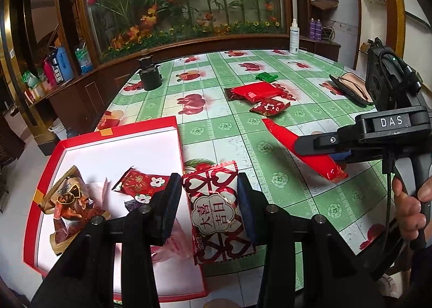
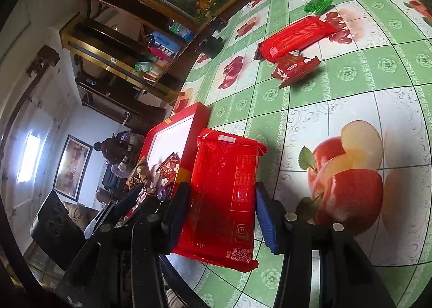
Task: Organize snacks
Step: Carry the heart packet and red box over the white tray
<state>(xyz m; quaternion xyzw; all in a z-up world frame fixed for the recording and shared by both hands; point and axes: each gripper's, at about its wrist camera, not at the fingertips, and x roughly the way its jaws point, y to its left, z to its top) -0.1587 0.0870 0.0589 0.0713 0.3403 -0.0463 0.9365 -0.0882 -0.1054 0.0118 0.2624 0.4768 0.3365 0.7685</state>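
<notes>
Left tool (image 1: 209,194) pinching heart-print snack pack (image 1: 216,216) beside red box (image 1: 54,151), right tool (image 2: 221,213) pinching long red packet (image 2: 224,200) over worktop (image 2: 351,86).

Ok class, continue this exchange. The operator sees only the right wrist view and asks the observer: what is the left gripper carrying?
Observer: The left gripper has its jaws shut on a red-and-white packet with a heart pattern.
Operator: Anything at the far edge of the table?
Observer: A white spray bottle stands upright there.
</notes>
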